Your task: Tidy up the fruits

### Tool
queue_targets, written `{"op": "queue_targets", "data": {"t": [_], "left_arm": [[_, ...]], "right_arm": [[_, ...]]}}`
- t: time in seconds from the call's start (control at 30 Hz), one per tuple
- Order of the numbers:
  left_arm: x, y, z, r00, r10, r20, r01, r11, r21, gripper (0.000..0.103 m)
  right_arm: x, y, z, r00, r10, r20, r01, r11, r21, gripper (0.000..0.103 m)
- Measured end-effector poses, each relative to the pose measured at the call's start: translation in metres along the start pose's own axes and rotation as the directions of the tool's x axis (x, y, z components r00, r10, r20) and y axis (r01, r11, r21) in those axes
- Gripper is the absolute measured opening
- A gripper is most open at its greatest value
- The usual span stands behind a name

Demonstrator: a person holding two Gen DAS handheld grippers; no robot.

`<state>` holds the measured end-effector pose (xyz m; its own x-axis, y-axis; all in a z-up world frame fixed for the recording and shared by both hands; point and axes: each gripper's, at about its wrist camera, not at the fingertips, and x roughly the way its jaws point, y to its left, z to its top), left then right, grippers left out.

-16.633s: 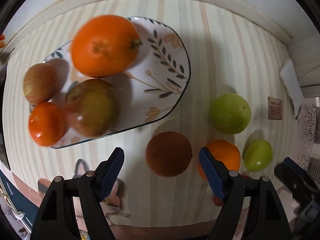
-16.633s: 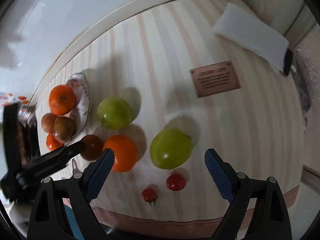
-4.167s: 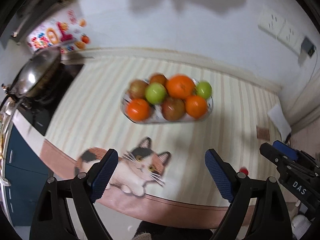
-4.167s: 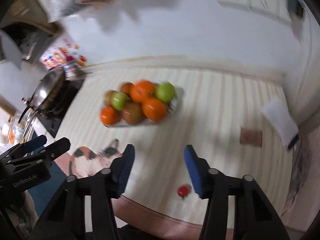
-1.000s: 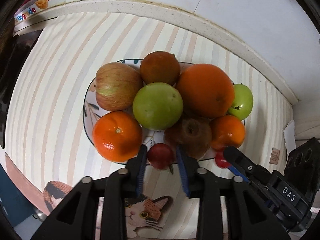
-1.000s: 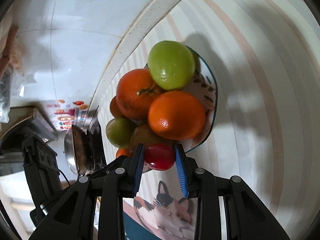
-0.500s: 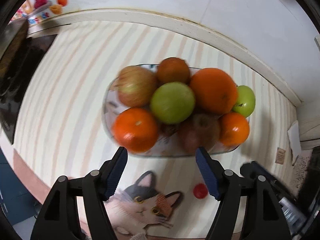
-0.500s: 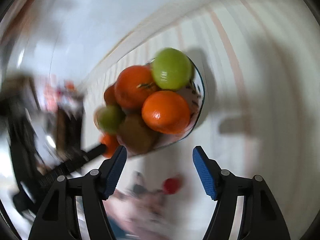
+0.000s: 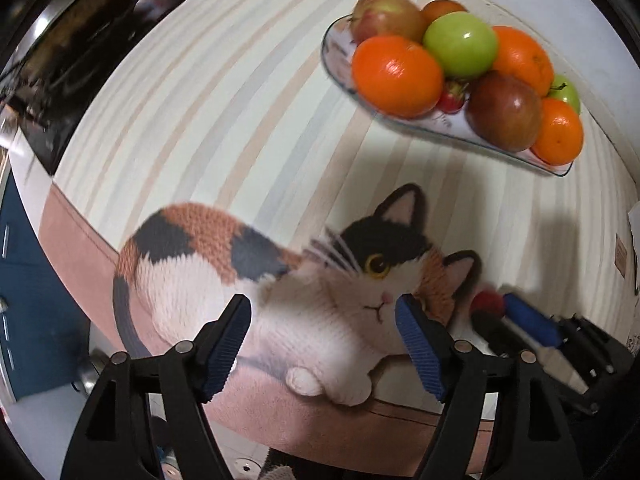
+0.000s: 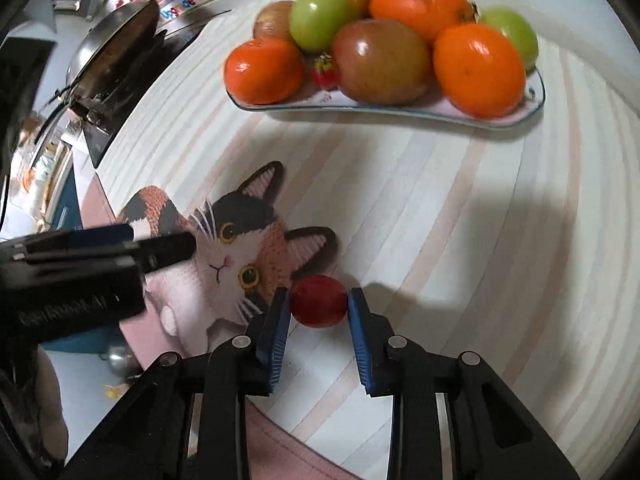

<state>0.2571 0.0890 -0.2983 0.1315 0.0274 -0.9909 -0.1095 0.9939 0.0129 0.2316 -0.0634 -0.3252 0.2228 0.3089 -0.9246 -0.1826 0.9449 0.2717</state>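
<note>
Right wrist view: the right tongs (image 10: 319,312) sit narrowed around a small red tomato (image 10: 319,300) on the striped counter (image 10: 460,216), pads just beside or touching its sides; contact cannot be told. The tomato lies just beside the cat picture (image 10: 236,248), near the counter's front edge at 6 o'clock. Bare counter stretches toward 3 o'clock. At 12 o'clock the plate (image 10: 536,92) holds oranges, green fruits, apples and a small red fruit (image 10: 325,71). The left tongs (image 9: 324,344) hang wide open and empty over the cat picture, with the plate (image 9: 560,169) at 1 o'clock
</note>
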Motion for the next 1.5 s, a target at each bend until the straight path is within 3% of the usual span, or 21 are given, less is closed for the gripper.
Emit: {"op": "queue_targets", "data": {"t": [0.1,0.2,0.3,0.53,0.77,1.13,1.23,1.3,1.33,1.43,1.5], "left_arm": [[-0.003,0.001,0.004,0.999,-0.026,0.029,0.026,1.000,-0.017,0.091],[-0.007,-0.004,0.014,0.997,-0.037,0.074,0.039,0.999,-0.023,0.094],[-0.010,-0.014,0.029,0.994,-0.033,0.107,0.035,0.999,-0.011,0.095],[-0.007,-0.032,0.042,0.990,-0.004,0.139,-0.002,0.999,0.040,0.095],[-0.005,-0.038,0.044,0.992,-0.001,0.128,-0.006,0.998,0.056,0.095],[-0.005,-0.043,0.045,0.993,-0.001,0.117,-0.006,0.998,0.061,0.095],[-0.005,-0.045,0.045,0.993,0.002,0.114,-0.010,0.998,0.066,0.095],[-0.005,-0.045,0.044,0.994,0.002,0.113,-0.010,0.998,0.068,0.095],[-0.005,-0.045,0.044,0.994,0.003,0.112,-0.011,0.998,0.068,0.095],[-0.008,-0.043,0.042,0.994,0.002,0.110,-0.009,0.998,0.068,0.095],[-0.014,-0.040,0.039,0.993,-0.001,0.117,-0.007,0.998,0.066,0.095]], "right_arm": [[-0.017,-0.014,0.012,0.997,0.004,0.076,-0.006,0.999,0.032,0.032],[-0.030,-0.035,0.039,0.991,0.001,0.137,-0.015,0.995,0.100,0.032],[-0.031,-0.049,0.065,0.984,-0.021,0.176,-0.003,0.990,0.139,0.032],[-0.021,-0.050,0.091,0.975,-0.103,0.198,0.087,0.992,0.088,0.032],[-0.020,-0.037,0.085,0.961,-0.143,0.236,0.129,0.989,0.073,0.032],[-0.018,-0.043,0.084,0.957,-0.133,0.258,0.116,0.990,0.079,0.035],[-0.021,-0.043,0.082,0.959,-0.105,0.262,0.087,0.993,0.080,0.049],[-0.025,-0.039,0.081,0.954,-0.106,0.279,0.090,0.994,0.070,0.070],[-0.028,-0.037,0.080,0.951,-0.107,0.289,0.092,0.994,0.063,0.075],[-0.042,-0.034,0.078,0.946,-0.104,0.308,0.089,0.994,0.064,0.080],[-0.055,-0.033,0.074,0.942,-0.114,0.316,0.094,0.993,0.078,0.091]]}}
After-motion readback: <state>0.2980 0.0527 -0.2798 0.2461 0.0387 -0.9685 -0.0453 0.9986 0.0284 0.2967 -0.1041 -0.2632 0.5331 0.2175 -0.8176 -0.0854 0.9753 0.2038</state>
